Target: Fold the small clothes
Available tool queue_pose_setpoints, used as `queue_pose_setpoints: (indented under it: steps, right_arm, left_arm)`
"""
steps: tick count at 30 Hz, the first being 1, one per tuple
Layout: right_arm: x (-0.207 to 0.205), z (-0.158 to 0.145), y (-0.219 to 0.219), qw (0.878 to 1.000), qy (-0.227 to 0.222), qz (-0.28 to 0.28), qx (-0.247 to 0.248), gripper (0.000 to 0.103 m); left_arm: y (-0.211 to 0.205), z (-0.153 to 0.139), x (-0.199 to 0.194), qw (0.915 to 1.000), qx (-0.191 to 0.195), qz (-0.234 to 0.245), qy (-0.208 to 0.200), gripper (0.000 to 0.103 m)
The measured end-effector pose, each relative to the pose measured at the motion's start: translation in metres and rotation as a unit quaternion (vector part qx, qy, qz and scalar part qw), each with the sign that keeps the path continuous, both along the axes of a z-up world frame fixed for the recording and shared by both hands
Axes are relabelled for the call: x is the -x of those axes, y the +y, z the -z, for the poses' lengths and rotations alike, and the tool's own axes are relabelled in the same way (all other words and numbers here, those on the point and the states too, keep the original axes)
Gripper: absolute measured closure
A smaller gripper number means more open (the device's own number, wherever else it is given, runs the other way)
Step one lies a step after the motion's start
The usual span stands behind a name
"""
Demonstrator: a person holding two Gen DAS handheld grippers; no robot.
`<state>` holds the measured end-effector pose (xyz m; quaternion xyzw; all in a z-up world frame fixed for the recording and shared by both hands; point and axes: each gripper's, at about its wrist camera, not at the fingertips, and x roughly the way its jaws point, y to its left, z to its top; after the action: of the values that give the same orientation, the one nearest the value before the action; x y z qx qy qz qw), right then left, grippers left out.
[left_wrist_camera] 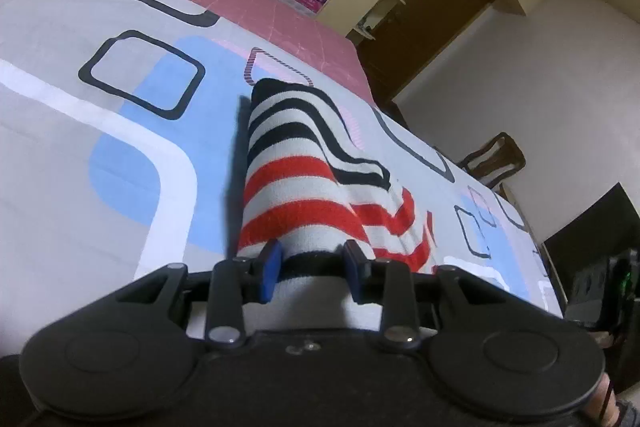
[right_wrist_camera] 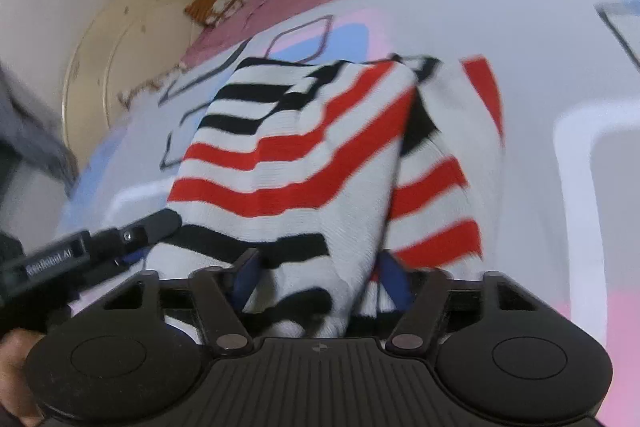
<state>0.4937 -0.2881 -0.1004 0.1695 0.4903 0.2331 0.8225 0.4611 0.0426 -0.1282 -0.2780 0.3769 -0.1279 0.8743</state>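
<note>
While both claws pinch the striped garment (left_wrist_camera: 304, 187) edge above the bed (left_wrist_camera: 80, 147), left claw (left_wrist_camera: 312, 267) and right claw (right_wrist_camera: 316, 279) clamped, I'm mid-fold; next I'd lay it over flat.

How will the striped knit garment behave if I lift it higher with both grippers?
Probably floppy: the striped garment already drapes and ripples between the left gripper and right gripper. Likely light, since it hangs without pulling taut. Its ribbed knit should resist slipping.

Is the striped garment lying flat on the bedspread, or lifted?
Lifted at the near edge: the striped garment rises off the bedspread, pinched by the left gripper and right gripper.
</note>
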Motion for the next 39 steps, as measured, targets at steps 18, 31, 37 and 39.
queue_pose_setpoints:
  steps: [18,31,37,39]
  right_arm:
    - [0.035,0.014,-0.022,0.989,-0.111,0.019,0.098,0.083]
    - [-0.021,-0.003,-0.063,0.991,-0.068,0.117,0.005,0.047]
    - [-0.033,-0.010,-0.044,0.984,-0.157,0.057,0.061,0.093]
    - [-0.035,0.003,-0.038,0.984,-0.143,0.044,0.099,0.093]
  left_arm:
    - [-0.069,-0.013,-0.020,0.9868,-0.123,0.103,-0.019,0.073]
    - [-0.072,-0.025,-0.047,0.9767,-0.159,0.136,-0.047,0.075]
    - [-0.079,-0.016,-0.056,0.9613,-0.214,0.172,-0.019,0.072]
    - [-0.081,-0.016,-0.056,0.9589,-0.222,0.176,-0.021,0.072]
